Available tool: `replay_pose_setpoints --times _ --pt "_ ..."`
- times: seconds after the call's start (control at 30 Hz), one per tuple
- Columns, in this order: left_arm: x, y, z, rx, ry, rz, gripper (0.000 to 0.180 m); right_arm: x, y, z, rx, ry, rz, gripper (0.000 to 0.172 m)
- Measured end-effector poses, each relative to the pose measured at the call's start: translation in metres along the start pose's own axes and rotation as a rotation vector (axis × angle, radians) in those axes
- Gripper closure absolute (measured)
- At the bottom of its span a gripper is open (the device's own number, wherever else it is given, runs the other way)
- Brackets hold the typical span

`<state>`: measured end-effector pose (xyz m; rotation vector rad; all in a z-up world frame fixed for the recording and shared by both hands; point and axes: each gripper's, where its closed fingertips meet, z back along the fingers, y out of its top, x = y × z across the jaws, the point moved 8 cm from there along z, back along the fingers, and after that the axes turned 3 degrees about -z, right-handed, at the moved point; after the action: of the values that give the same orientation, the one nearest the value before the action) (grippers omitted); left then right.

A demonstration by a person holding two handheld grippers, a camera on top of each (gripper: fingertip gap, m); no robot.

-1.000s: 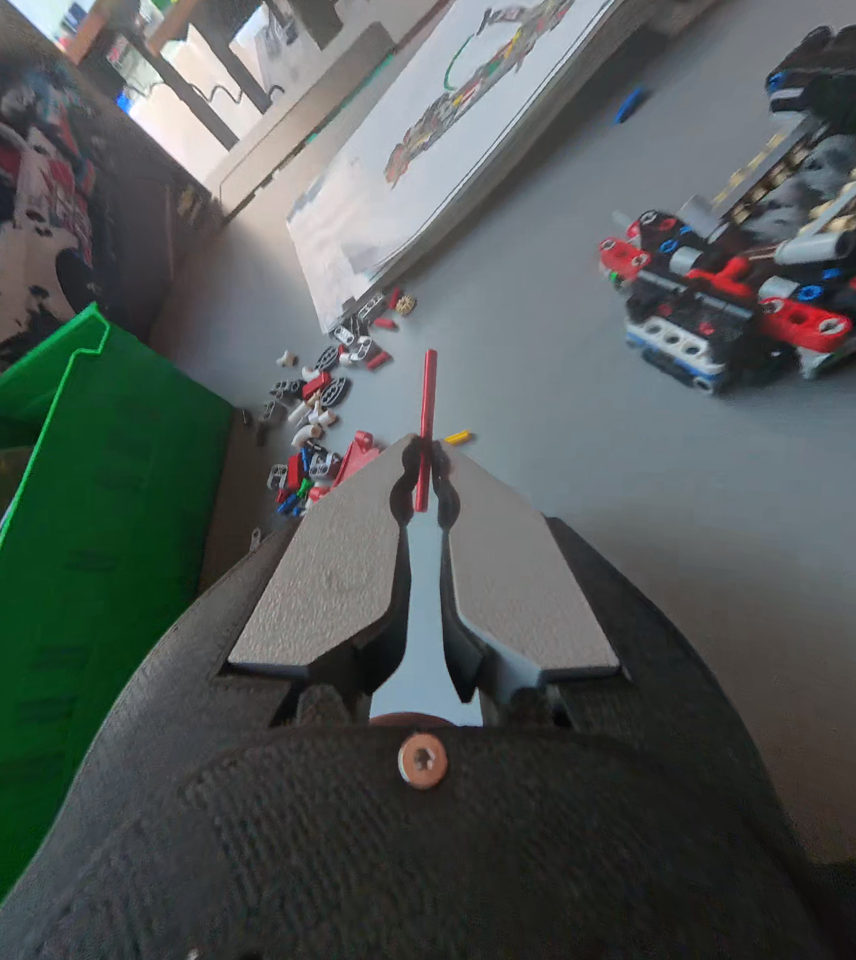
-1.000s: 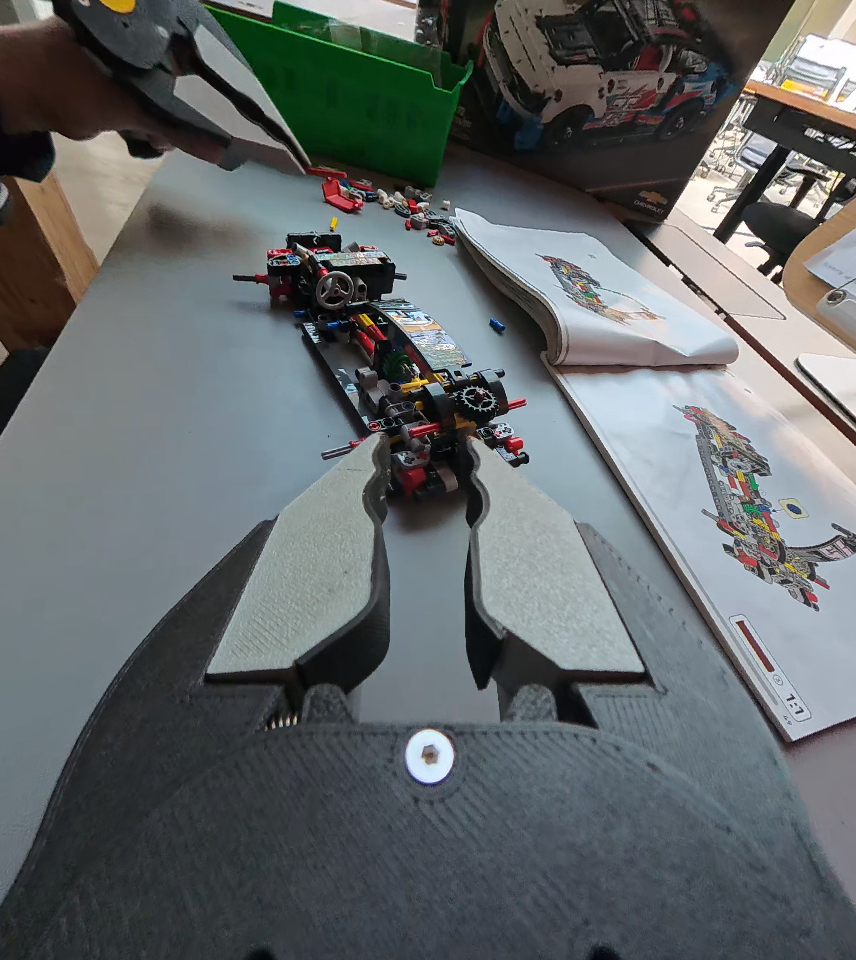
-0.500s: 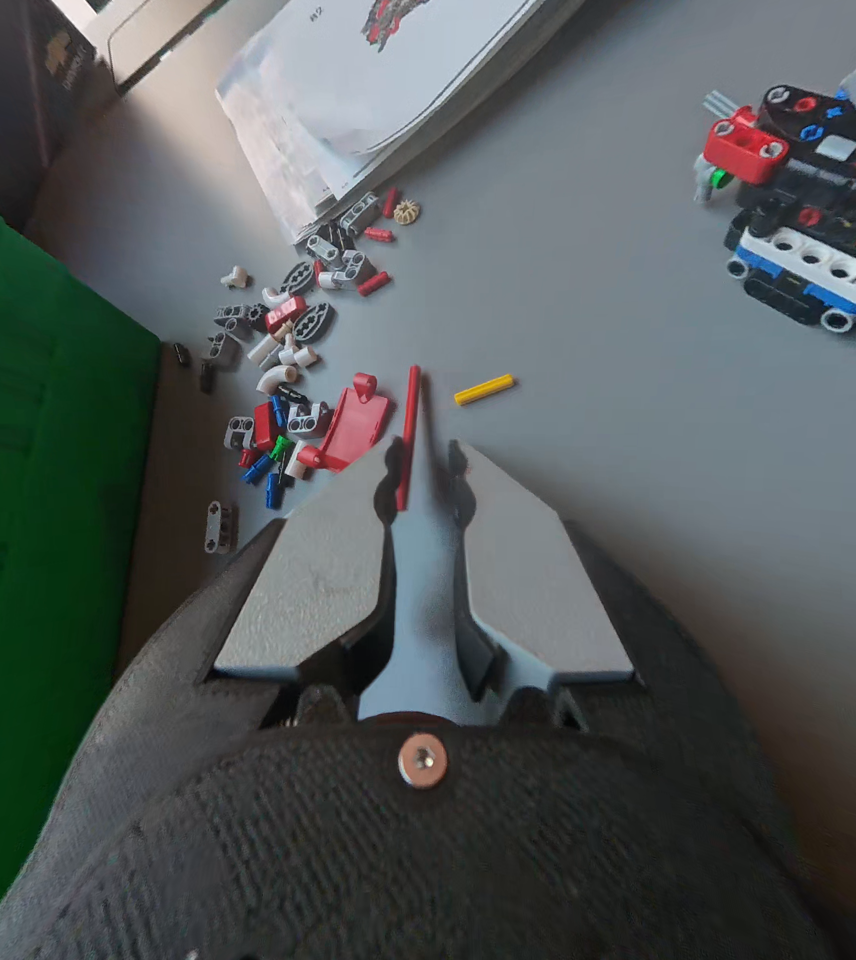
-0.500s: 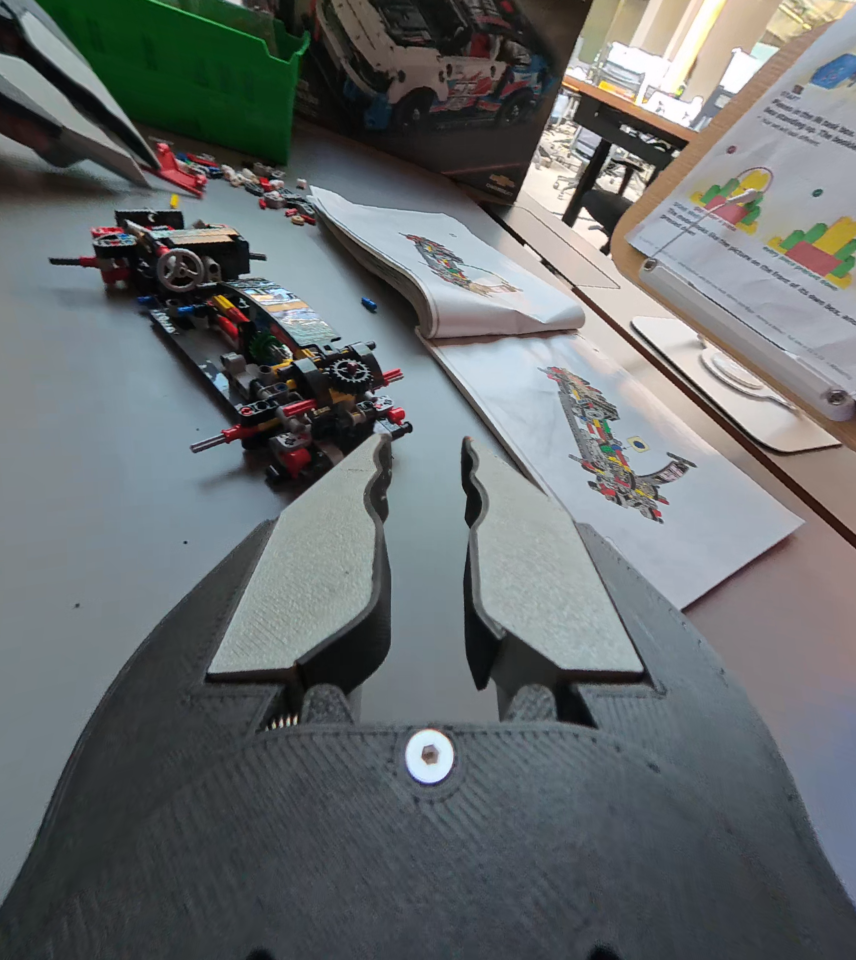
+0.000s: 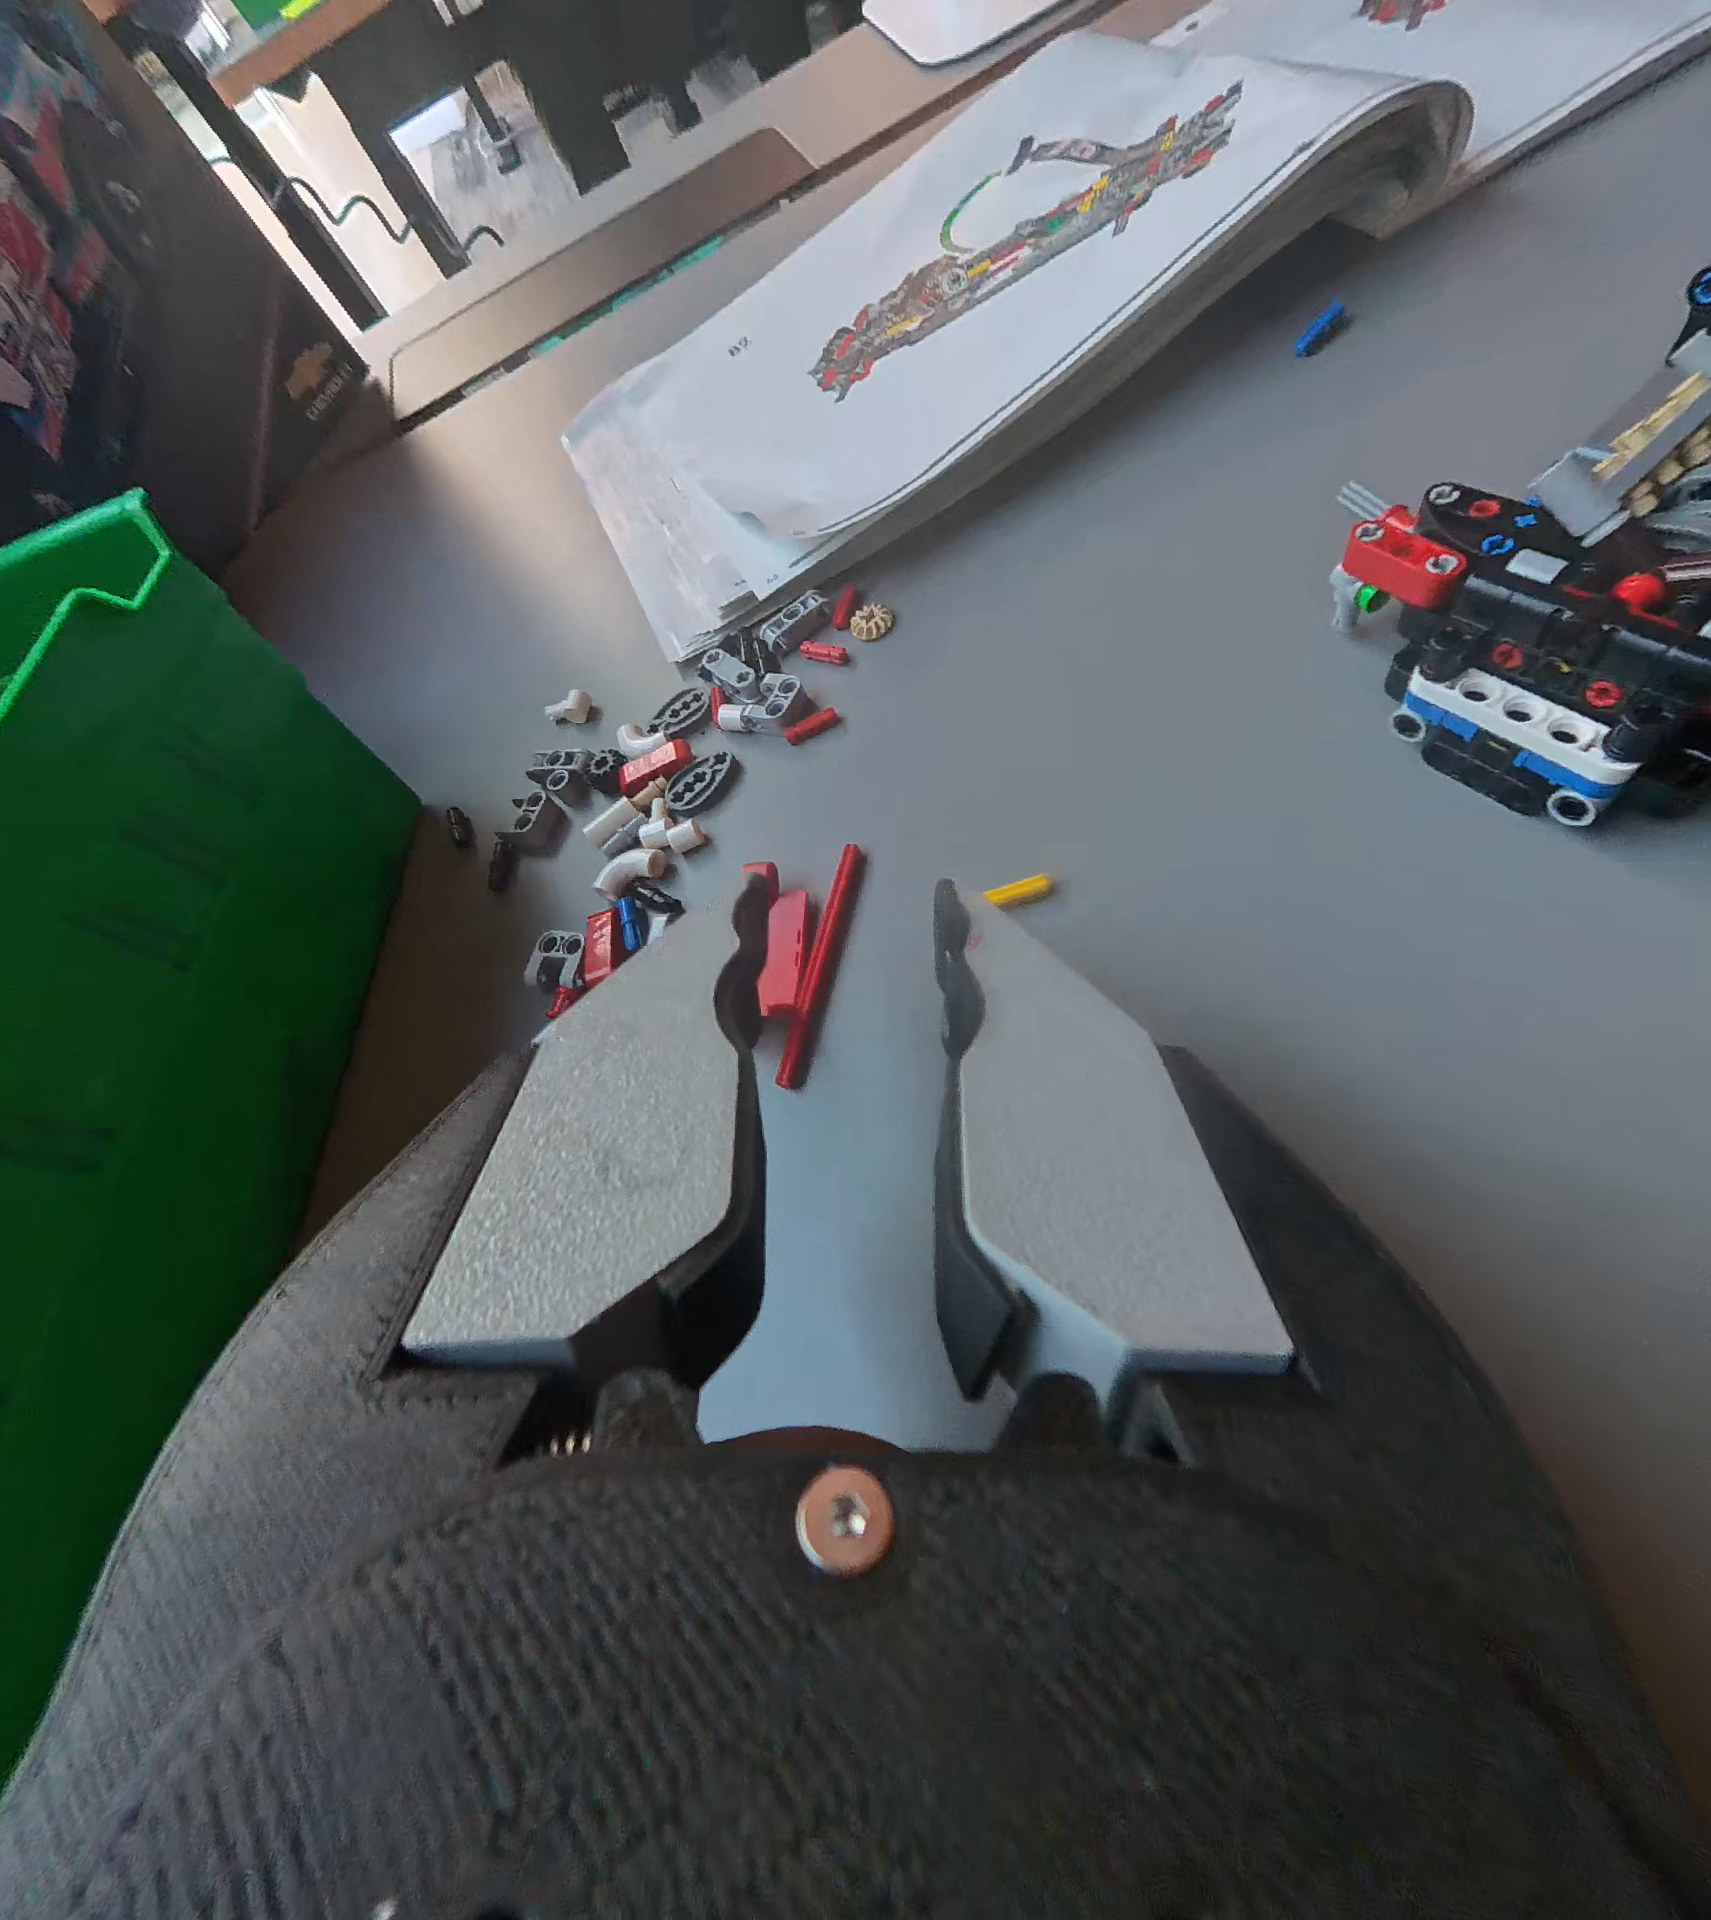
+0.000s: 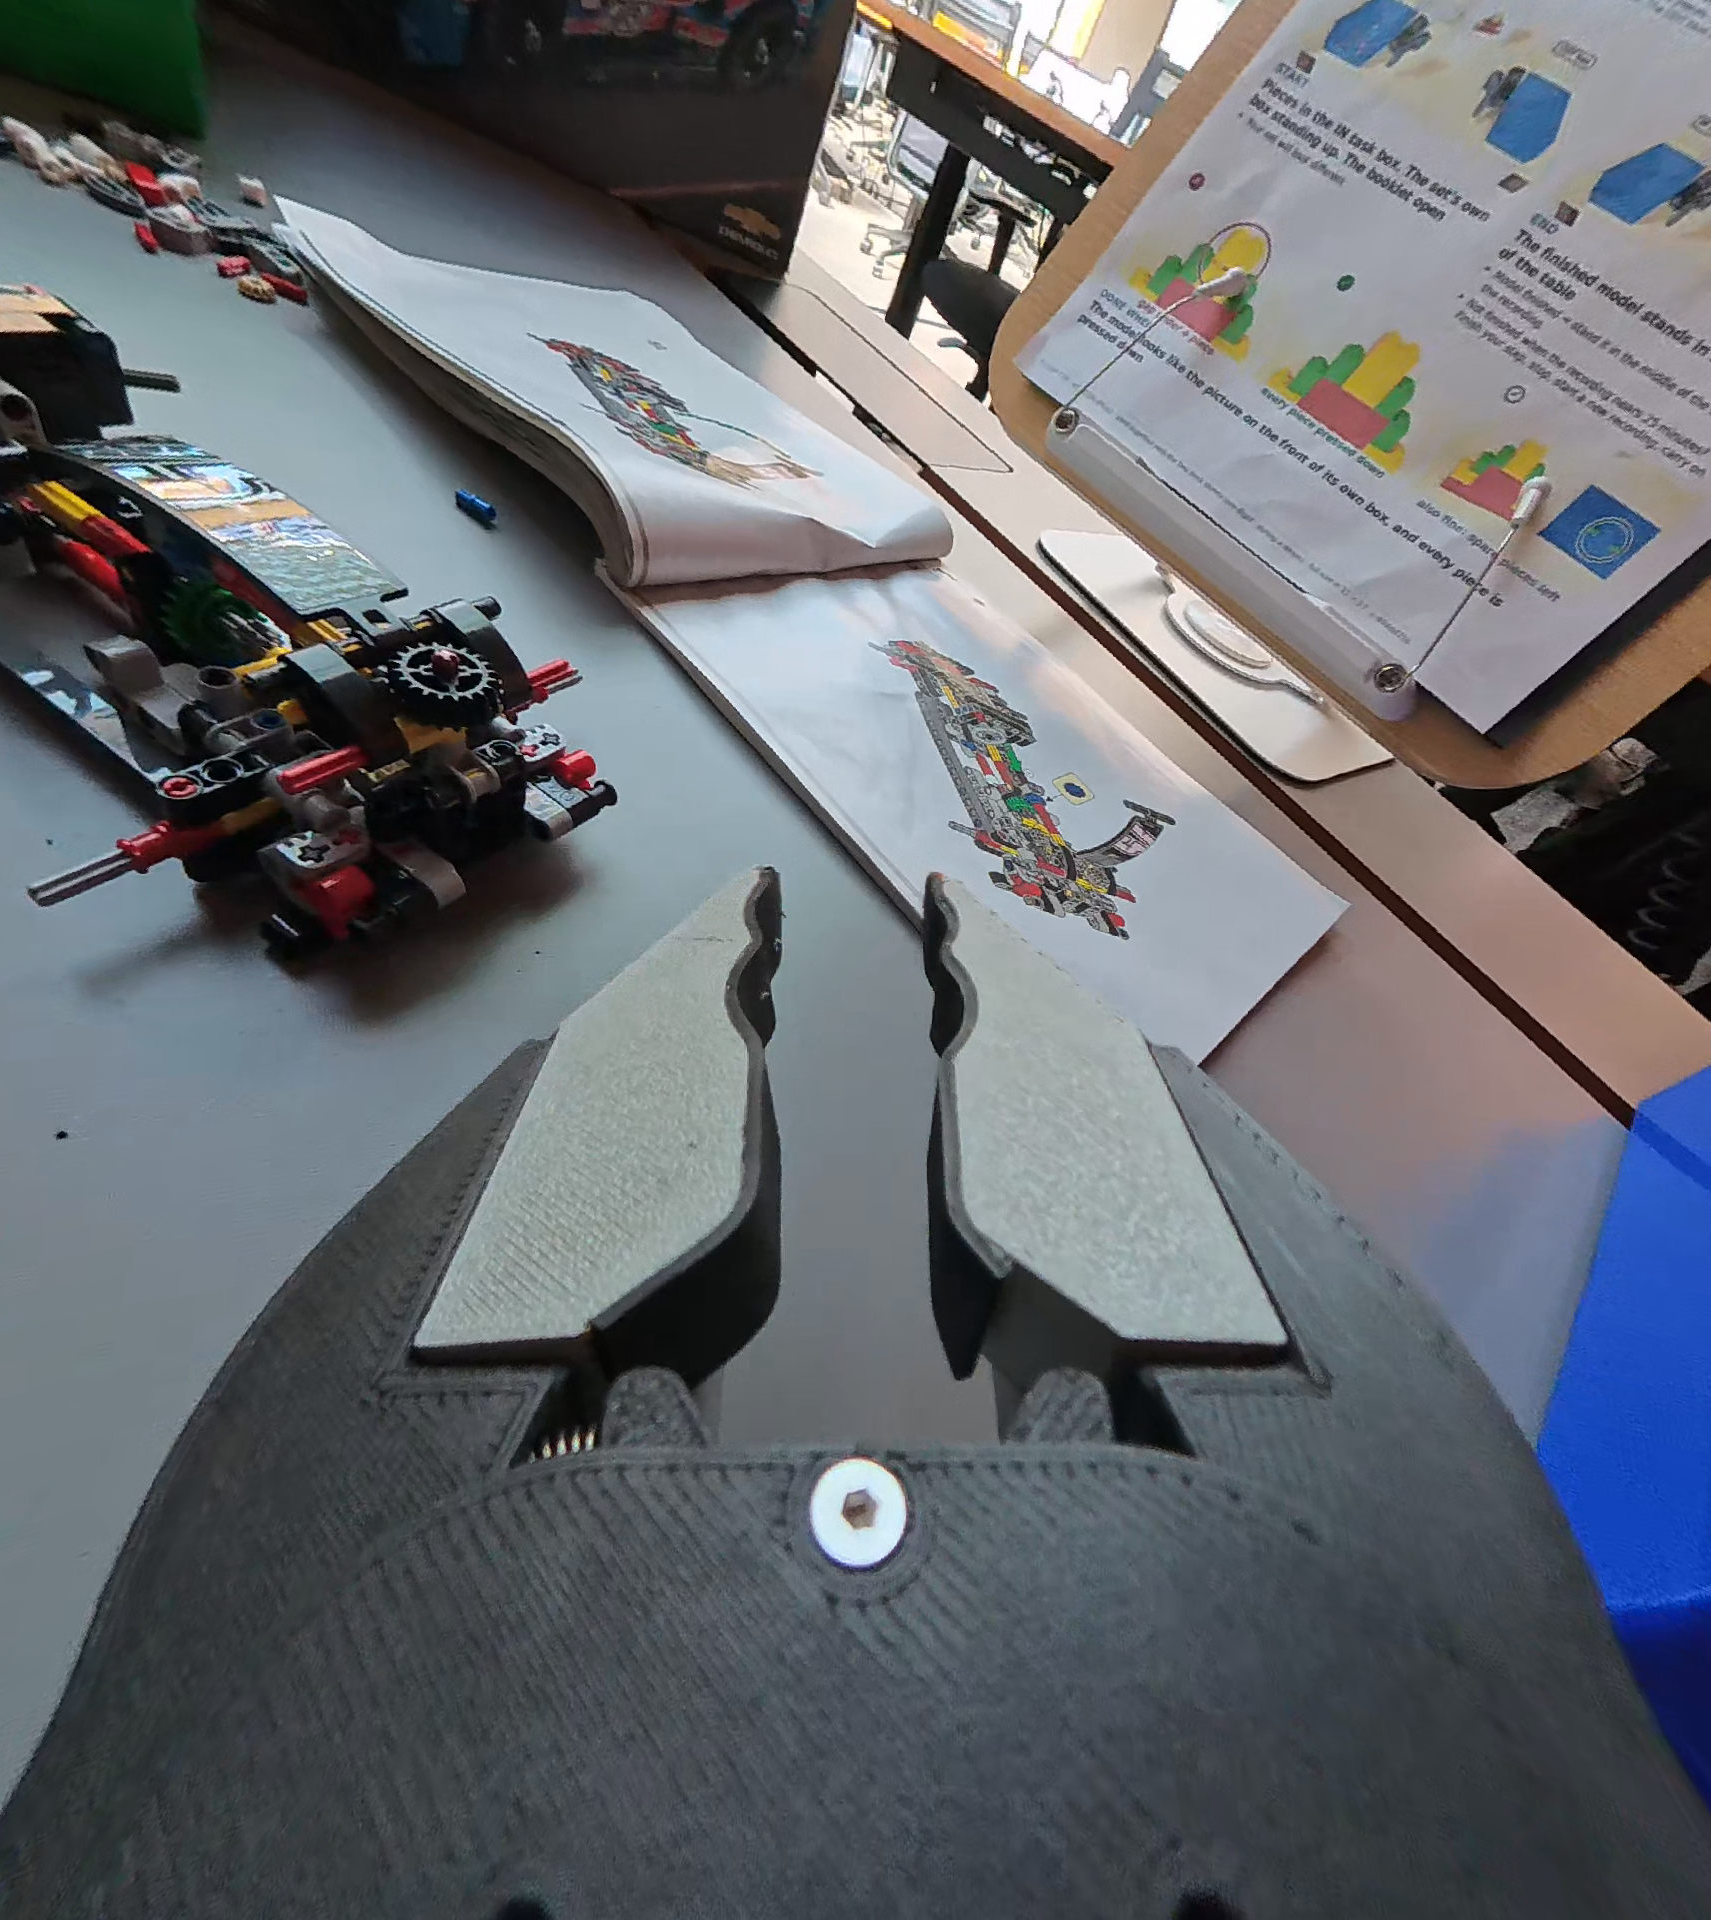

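Left wrist view: the left claw (image 5: 835, 914) stands released above the grey worktop (image 5: 1194, 1039), its pads apart and pressing nothing; a thin red axle (image 5: 820, 961) lies loose on the worktop between the tips, beside a flat red piece (image 5: 783, 951). Past them lie a yellow pin (image 5: 1017, 890), scattered small parts (image 5: 643, 790) and an open booklet (image 5: 934, 343). Right wrist view: the right claw (image 6: 851, 904) is likewise parted and empty, near a partly built model (image 6: 331, 748).
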<state>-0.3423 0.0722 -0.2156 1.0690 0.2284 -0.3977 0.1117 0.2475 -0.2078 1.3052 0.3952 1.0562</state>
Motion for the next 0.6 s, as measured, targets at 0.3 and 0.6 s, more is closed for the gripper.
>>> replay_pose_setpoints --times 0.3,0.6 --pt "0.009 0.003 -0.003 -0.016 0.117 -0.114 0.151 0.001 0.001 0.003 0.027 0.031 -0.021 0.147" --pt "0.013 0.006 -0.003 0.000 0.167 -0.150 0.151 0.004 0.004 0.006 0.065 0.110 -0.138 0.143"
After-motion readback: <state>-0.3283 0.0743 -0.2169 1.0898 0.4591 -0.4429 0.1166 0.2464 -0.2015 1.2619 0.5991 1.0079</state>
